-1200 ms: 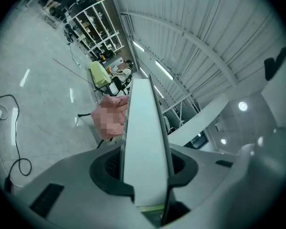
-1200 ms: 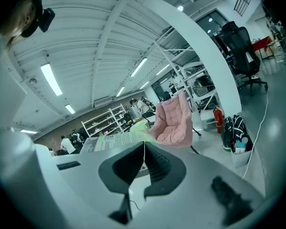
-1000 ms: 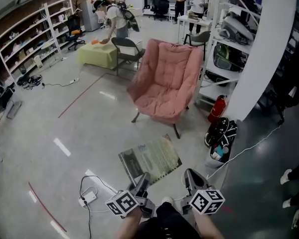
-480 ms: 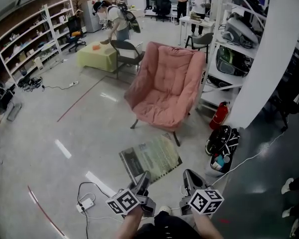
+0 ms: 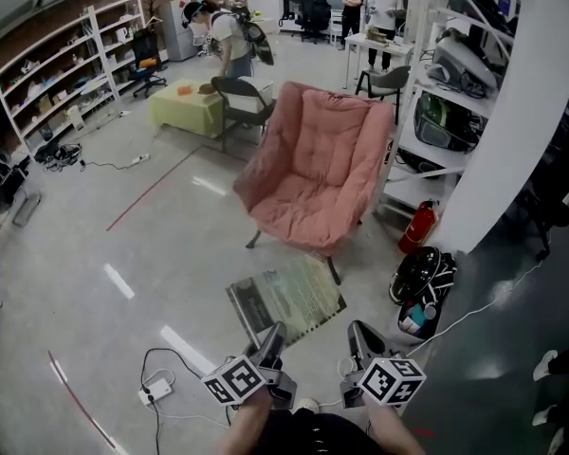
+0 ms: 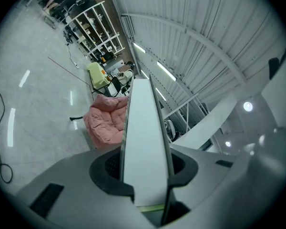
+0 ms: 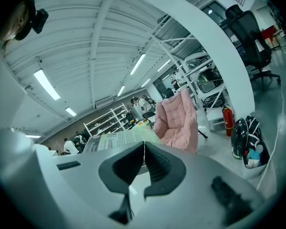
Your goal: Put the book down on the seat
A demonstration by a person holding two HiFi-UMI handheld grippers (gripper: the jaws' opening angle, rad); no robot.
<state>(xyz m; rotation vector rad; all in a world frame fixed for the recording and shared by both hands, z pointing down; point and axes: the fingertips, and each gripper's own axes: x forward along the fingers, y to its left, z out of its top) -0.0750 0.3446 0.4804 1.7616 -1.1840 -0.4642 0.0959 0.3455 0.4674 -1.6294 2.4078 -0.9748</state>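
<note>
Floor (image 5: 95,245): grey, polished, glossy.
Chair (image 5: 313,169): pink quilted padding, scoop-shaped seat, thin dark legs.
Book (image 5: 286,301): flat rectangle with a pale greenish printed cover, held level above the floor, short of the chair.
Left claw (image 5: 272,337): narrowly parted, pads clamped on the book's thick near edge.
Right claw (image 5: 358,335): almost closed, pinching a thin pale sheet of it.

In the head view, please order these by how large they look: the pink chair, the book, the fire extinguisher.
1. pink chair, clearly largest
2. book, though being nearer the camera enlarges it
3. fire extinguisher, smallest
</note>
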